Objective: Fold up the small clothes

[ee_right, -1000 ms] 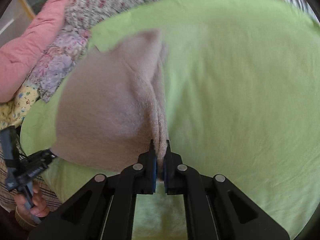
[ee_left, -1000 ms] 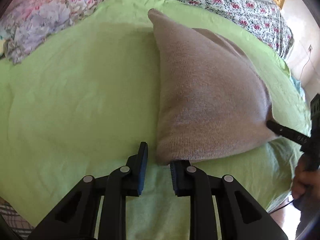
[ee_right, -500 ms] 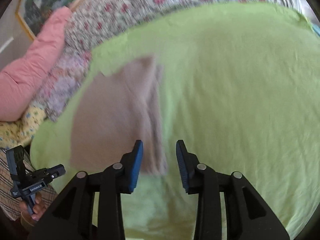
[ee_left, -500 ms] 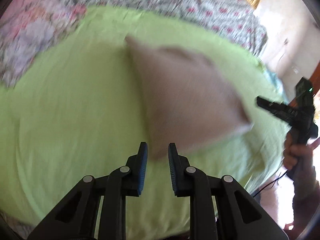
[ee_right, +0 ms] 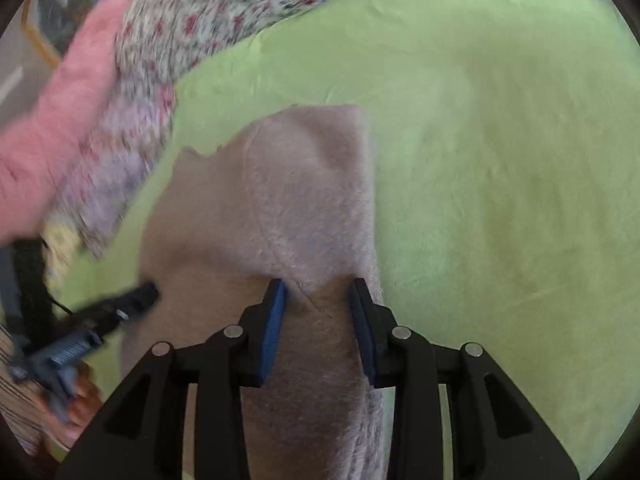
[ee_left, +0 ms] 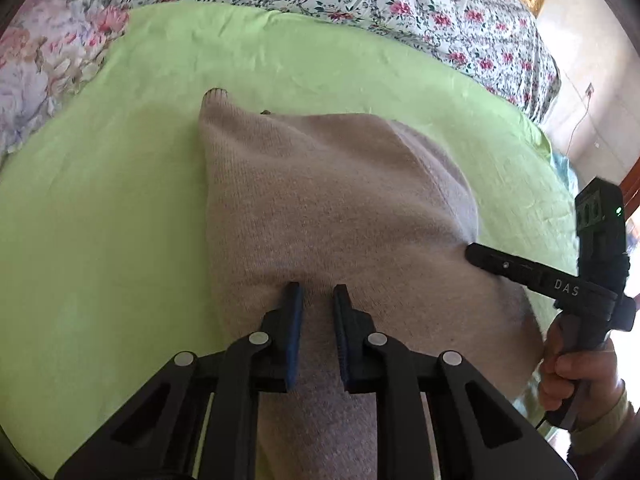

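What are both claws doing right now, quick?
Left claw: open narrowly over the beige knit garment, gripping nothing.
Right claw: open wider over the same garment, gripping nothing.

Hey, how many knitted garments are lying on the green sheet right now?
1. A single beige knit garment lies on the green sheet, in front of both claws. More could be tucked underneath or out of frame.
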A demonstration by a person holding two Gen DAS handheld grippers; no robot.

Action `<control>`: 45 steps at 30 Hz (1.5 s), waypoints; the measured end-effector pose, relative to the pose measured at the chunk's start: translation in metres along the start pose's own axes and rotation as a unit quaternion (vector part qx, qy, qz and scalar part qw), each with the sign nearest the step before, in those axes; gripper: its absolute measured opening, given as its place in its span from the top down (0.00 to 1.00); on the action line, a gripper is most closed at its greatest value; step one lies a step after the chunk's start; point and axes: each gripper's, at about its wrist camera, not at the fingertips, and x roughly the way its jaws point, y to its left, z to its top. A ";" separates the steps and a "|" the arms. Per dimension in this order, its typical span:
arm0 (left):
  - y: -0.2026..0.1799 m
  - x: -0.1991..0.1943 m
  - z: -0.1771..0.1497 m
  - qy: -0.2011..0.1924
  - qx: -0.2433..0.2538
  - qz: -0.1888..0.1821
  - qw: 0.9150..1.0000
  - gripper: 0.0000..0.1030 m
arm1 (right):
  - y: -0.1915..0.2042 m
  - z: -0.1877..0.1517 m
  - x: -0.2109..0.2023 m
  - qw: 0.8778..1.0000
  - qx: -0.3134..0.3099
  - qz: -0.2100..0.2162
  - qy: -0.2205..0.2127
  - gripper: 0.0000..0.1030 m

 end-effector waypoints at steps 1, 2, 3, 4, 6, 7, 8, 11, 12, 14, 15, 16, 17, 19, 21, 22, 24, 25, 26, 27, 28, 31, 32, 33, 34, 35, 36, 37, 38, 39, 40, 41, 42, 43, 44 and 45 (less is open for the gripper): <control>-0.002 -0.002 0.000 -0.003 0.005 0.004 1.000 0.84 | 0.003 0.000 -0.001 1.000 -0.005 -0.004 -0.001 0.67; -0.003 -0.004 -0.001 -0.006 0.005 0.003 1.000 0.84 | 0.005 0.000 -0.003 1.000 -0.009 -0.008 -0.004 0.67; -0.003 -0.011 -0.003 -0.010 0.006 -0.002 1.000 0.84 | 0.006 -0.001 -0.007 1.000 -0.011 -0.008 -0.008 0.67; -0.004 -0.015 -0.002 -0.013 0.006 -0.006 1.000 0.85 | 0.009 -0.003 -0.014 1.000 -0.010 -0.008 -0.012 0.67; -0.007 -0.034 -0.012 -0.023 0.009 -0.017 1.000 0.85 | 0.014 -0.007 -0.027 1.000 -0.011 -0.012 -0.024 0.67; -0.009 -0.045 -0.020 -0.026 0.012 -0.022 0.999 0.85 | 0.018 -0.011 -0.038 0.999 -0.015 -0.010 -0.033 0.66; -0.012 -0.055 -0.028 -0.031 0.013 -0.027 0.999 0.85 | 0.022 -0.016 -0.050 0.999 -0.021 -0.004 -0.042 0.66; -0.016 -0.083 -0.057 -0.044 0.008 -0.059 0.997 0.85 | 0.042 -0.037 -0.077 0.997 -0.048 0.010 -0.058 0.66; -0.017 -0.087 -0.064 -0.045 0.006 -0.070 0.997 0.85 | 0.049 -0.048 -0.085 0.996 -0.060 0.015 -0.058 0.65; -0.019 -0.090 -0.083 -0.037 0.004 -0.073 0.997 0.85 | 0.054 -0.065 -0.089 0.996 -0.070 0.020 -0.047 0.65; -0.020 -0.086 -0.086 -0.031 0.007 -0.074 0.997 0.85 | 0.054 -0.073 -0.088 0.996 -0.073 0.016 -0.037 0.65; -0.020 -0.079 -0.091 -0.023 0.009 -0.066 0.998 0.85 | 0.052 -0.080 -0.085 0.997 -0.076 0.006 -0.029 0.65; -0.018 -0.071 -0.093 -0.012 0.008 -0.053 0.998 0.85 | 0.048 -0.086 -0.079 0.997 -0.075 -0.010 -0.020 0.65; -0.011 -0.055 -0.098 0.009 0.001 -0.048 0.999 0.85 | 0.037 -0.091 -0.067 0.998 -0.057 -0.029 -0.004 0.66; -0.008 -0.050 -0.098 0.009 -0.003 -0.052 0.999 0.85 | 0.030 -0.094 -0.059 0.999 -0.043 -0.027 -0.002 0.66; -0.010 -0.049 -0.097 0.007 0.002 -0.049 0.999 0.85 | 0.032 -0.095 -0.057 0.998 -0.046 -0.031 -0.004 0.66; -0.014 -0.048 -0.098 0.005 0.012 -0.037 0.999 0.85 | 0.035 -0.097 -0.054 0.997 -0.058 -0.043 -0.007 0.66; -0.016 -0.047 -0.100 0.004 0.013 -0.035 0.999 0.85 | 0.036 -0.098 -0.053 0.997 -0.062 -0.047 -0.009 0.66; -0.016 -0.047 -0.100 0.003 0.012 -0.035 0.999 0.85 | 0.037 -0.099 -0.052 0.997 -0.063 -0.049 -0.010 0.66; -0.015 -0.048 -0.100 0.003 0.010 -0.036 0.999 0.85 | 0.037 -0.100 -0.051 0.996 -0.066 -0.051 -0.012 0.66; -0.014 -0.048 -0.100 0.003 0.006 -0.039 0.999 0.85 | 0.038 -0.102 -0.051 0.996 -0.070 -0.053 -0.015 0.66; -0.012 -0.047 -0.103 0.000 -0.001 -0.042 0.999 0.85 | 0.038 -0.108 -0.052 0.994 -0.085 -0.060 -0.022 0.66; -0.012 -0.049 -0.102 -0.001 -0.001 -0.039 0.999 0.85 | 0.038 -0.109 -0.053 0.994 -0.086 -0.062 -0.024 0.66; -0.013 -0.053 -0.103 -0.004 0.000 -0.034 0.999 0.85 | 0.039 -0.109 -0.055 0.994 -0.084 -0.063 -0.025 0.66; -0.014 -0.057 -0.104 -0.006 0.001 -0.028 1.000 0.85 | 0.041 -0.109 -0.060 0.995 -0.080 -0.062 -0.026 0.65; -0.015 -0.061 -0.107 -0.009 0.001 -0.022 1.000 0.85 | 0.043 -0.111 -0.066 0.995 -0.077 -0.061 -0.029 0.65; -0.015 -0.066 -0.109 -0.013 0.002 -0.017 1.000 0.84 | 0.046 -0.113 -0.072 0.995 -0.075 -0.061 -0.031 0.65; -0.016 -0.071 -0.110 -0.020 0.003 -0.008 1.000 0.77 | 0.048 -0.117 -0.077 0.995 -0.074 -0.060 -0.032 0.64; -0.017 -0.076 -0.114 -0.025 0.003 0.003 1.000 0.70 | 0.050 -0.121 -0.083 0.995 -0.071 -0.055 -0.032 0.64; -0.018 -0.082 -0.119 -0.031 0.001 0.021 0.999 0.51 | 0.052 -0.126 -0.088 0.996 -0.068 -0.049 -0.033 0.62; -0.018 -0.087 -0.123 -0.037 -0.003 0.035 0.999 0.40 | 0.054 -0.131 -0.094 0.996 -0.065 -0.046 -0.033 0.57; -0.018 -0.091 -0.128 -0.043 -0.004 0.042 0.998 0.40 | 0.056 -0.135 -0.097 0.996 -0.063 -0.045 -0.034 0.55; -0.020 -0.095 -0.135 -0.047 -0.002 0.050 0.998 0.39 | 0.058 -0.141 -0.101 0.996 -0.064 -0.047 -0.037 0.52; -0.021 -0.098 -0.140 -0.045 0.004 0.057 0.997 0.38 | 0.062 -0.147 -0.105 0.995 -0.069 -0.053 -0.041 0.51; -0.023 -0.100 -0.144 -0.043 0.006 0.061 0.997 0.37 | 0.065 -0.151 -0.107 0.995 -0.073 -0.058 -0.043 0.51; -0.023 -0.101 -0.149 -0.040 0.008 0.063 0.997 0.36 | 0.067 -0.156 -0.110 0.994 -0.077 -0.063 -0.044 0.51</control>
